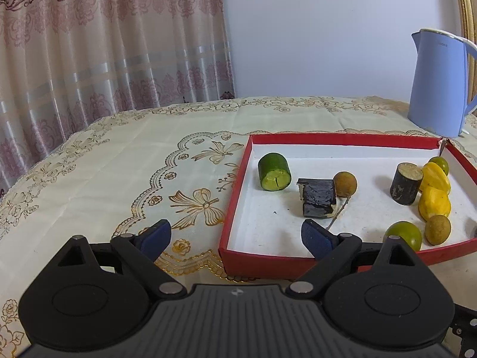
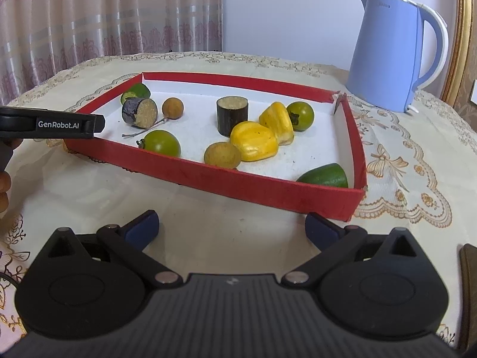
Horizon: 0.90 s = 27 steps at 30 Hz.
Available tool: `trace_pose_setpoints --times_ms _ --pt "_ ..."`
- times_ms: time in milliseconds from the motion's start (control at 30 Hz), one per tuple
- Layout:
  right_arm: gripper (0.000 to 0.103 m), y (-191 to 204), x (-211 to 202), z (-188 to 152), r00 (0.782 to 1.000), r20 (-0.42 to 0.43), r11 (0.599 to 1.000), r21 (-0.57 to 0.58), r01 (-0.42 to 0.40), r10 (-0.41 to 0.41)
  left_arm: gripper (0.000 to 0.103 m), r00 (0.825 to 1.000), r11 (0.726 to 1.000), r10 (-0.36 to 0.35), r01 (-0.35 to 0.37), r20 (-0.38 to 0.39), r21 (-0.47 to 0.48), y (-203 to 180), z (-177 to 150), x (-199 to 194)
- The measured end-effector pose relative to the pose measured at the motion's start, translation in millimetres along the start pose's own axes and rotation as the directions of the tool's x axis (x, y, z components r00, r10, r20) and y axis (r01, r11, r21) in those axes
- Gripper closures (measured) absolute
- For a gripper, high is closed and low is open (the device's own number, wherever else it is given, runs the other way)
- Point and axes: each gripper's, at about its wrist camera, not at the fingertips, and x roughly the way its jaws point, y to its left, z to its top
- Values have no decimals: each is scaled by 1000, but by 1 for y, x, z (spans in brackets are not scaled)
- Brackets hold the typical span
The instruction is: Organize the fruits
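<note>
Both grippers' fingers (image 1: 162,234) (image 2: 143,226) apart, empty; red tray (image 2: 208,176) ahead; kettle (image 2: 390,56) behind.

Blue electric kettle (image 2: 390,56) at the back right, on a cream tablecloth (image 1: 119,161) with gold embroidery. Behind, a patterned pink curtain (image 1: 104,35) beside a plain wall (image 1: 313,29).

Both wrist views look low across the table, sharing the red tray (image 1: 235,208).

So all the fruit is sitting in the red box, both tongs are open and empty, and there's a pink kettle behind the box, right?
Not quite: the kettle is light blue, not pink, as the right wrist view shows. The rest holds: the fruit lies in the red box, and the left tongs and right tongs are open and empty.
</note>
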Motion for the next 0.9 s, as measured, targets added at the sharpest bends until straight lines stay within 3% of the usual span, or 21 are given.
trace_pose_setpoints --times_ms 900 --pt "0 -1 1 0 1000 -2 1000 7 -3 3 8 1000 1000 -8 7 -16 -16 1 0 3"
